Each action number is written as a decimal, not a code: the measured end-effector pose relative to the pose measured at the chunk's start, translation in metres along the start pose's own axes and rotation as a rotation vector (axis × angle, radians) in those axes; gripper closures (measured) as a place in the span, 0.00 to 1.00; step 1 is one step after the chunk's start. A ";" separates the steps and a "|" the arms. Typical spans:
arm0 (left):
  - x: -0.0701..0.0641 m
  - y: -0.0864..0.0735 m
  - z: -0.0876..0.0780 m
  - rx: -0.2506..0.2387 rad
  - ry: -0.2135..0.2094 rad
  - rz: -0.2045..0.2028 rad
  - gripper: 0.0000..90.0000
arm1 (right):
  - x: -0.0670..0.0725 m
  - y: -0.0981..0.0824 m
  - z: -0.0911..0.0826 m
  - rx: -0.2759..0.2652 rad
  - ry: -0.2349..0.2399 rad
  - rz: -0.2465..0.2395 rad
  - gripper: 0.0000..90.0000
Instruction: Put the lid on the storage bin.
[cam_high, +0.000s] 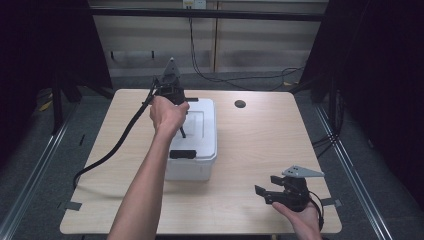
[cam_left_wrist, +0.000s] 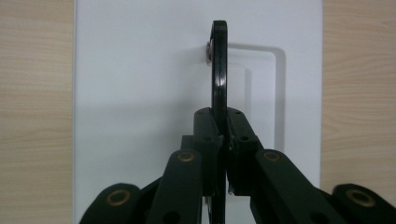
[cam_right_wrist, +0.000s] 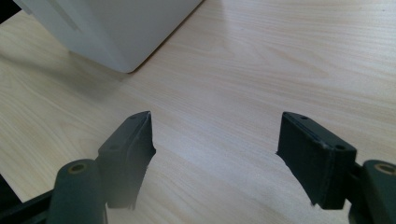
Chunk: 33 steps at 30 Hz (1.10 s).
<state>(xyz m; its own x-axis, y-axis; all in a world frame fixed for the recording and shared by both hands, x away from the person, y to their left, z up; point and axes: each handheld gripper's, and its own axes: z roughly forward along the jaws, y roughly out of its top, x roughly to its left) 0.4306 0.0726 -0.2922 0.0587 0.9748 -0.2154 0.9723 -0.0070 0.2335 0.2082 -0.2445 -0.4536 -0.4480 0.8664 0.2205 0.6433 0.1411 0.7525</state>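
The black handle (cam_left_wrist: 219, 70) stands upright on the white box (cam_high: 200, 135) at the frame's centre, and your left gripper (cam_left_wrist: 224, 135) pinches it. Your right gripper (cam_right_wrist: 215, 140), lower right, rests spread wide over the bare table (cam_high: 260, 135).

A light wooden table (cam_high: 260, 150) carries a small dark round hole (cam_high: 240, 104) near its far edge; beyond it black cables (cam_high: 235, 77) trail over the grey floor (cam_high: 45, 150)
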 end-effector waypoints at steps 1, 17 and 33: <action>0.000 0.000 0.002 -0.001 0.003 -0.001 0.94 | 0.000 0.000 0.000 0.000 0.000 0.001 0.29; 0.007 0.000 0.011 0.026 -0.017 0.017 0.94 | 0.000 0.000 0.000 0.001 -0.001 0.001 0.29; 0.009 0.000 0.014 0.013 -0.006 0.061 0.86 | 0.000 0.000 0.001 0.005 -0.002 -0.005 0.29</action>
<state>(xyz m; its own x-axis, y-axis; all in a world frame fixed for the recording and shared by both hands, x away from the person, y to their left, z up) 0.4341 0.0780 -0.3073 0.1193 0.9710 -0.2070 0.9698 -0.0692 0.2339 0.2087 -0.2441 -0.4538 -0.4498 0.8668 0.2152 0.6443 0.1480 0.7503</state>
